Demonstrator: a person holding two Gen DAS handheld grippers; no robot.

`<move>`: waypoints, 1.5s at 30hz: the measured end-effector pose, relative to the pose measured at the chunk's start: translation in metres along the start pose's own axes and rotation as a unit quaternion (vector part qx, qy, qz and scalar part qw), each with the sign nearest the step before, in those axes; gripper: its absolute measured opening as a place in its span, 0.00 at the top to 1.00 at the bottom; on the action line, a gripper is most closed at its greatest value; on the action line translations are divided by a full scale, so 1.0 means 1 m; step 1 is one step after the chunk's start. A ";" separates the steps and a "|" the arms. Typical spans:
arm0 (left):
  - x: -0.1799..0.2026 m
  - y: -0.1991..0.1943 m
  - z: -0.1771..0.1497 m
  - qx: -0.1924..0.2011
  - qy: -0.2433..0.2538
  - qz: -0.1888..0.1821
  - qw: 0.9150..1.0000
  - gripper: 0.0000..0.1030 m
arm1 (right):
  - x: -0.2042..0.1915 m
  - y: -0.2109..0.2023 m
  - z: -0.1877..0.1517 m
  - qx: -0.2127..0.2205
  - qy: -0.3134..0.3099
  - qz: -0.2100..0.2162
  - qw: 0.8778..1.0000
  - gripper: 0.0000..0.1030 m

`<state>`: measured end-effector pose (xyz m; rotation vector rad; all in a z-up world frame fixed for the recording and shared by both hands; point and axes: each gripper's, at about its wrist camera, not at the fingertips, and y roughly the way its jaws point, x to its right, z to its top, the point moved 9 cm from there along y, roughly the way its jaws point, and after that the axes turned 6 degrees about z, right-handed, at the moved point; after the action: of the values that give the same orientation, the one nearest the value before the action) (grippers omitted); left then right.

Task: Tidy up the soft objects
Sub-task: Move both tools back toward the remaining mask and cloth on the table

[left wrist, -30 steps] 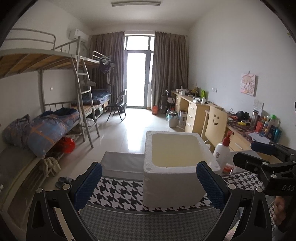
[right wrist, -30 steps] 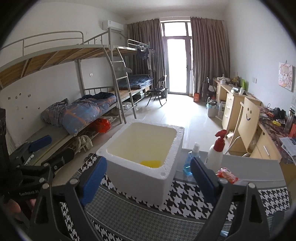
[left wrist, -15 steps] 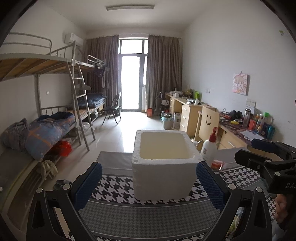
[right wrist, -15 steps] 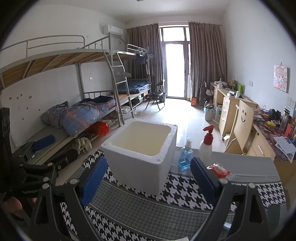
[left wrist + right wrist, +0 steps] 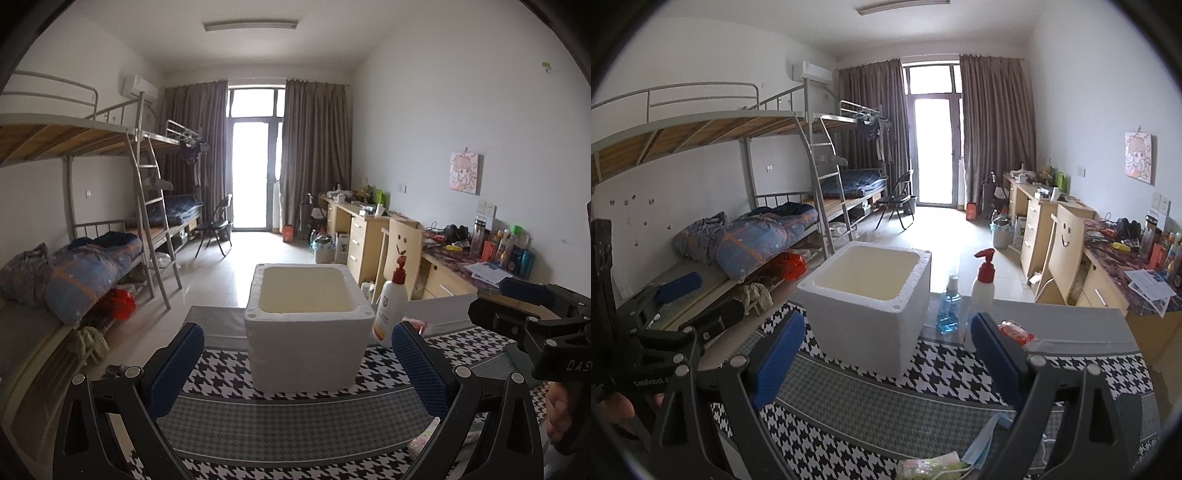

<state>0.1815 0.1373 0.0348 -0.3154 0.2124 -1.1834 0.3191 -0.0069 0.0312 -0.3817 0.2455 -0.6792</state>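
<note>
A white foam box (image 5: 306, 325) stands open-topped on the houndstooth tablecloth (image 5: 295, 424); it also shows in the right wrist view (image 5: 871, 302). My left gripper (image 5: 295, 365) is open and empty, held back from the box. My right gripper (image 5: 886, 350) is open and empty, also short of the box. A blue face mask (image 5: 982, 443) and a green-patterned soft packet (image 5: 931, 467) lie on the cloth at the near edge, below the right gripper. A pinkish soft item (image 5: 421, 445) peeks out by the left gripper's right finger.
A white pump bottle with a red top (image 5: 980, 291), a blue spray bottle (image 5: 948, 312) and a red packet (image 5: 1015, 330) stand right of the box. Bunk beds (image 5: 738, 236) line the left wall, desks and a chair (image 5: 1067, 243) the right.
Both grippers have pulled back and up from the foam box, which now looks smaller and farther. The yellow item inside the box is no longer visible. The mask and packet have come into view.
</note>
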 end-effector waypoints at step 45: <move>0.070 -0.027 -0.040 0.003 0.025 -0.103 0.994 0.01 | 0.039 -0.068 -0.051 0.039 0.036 -0.044 0.998 0.09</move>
<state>0.1711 0.0579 0.0071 -0.3075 0.2239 -1.3966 0.2928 -0.0939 0.0101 -0.2955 0.2710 -0.7880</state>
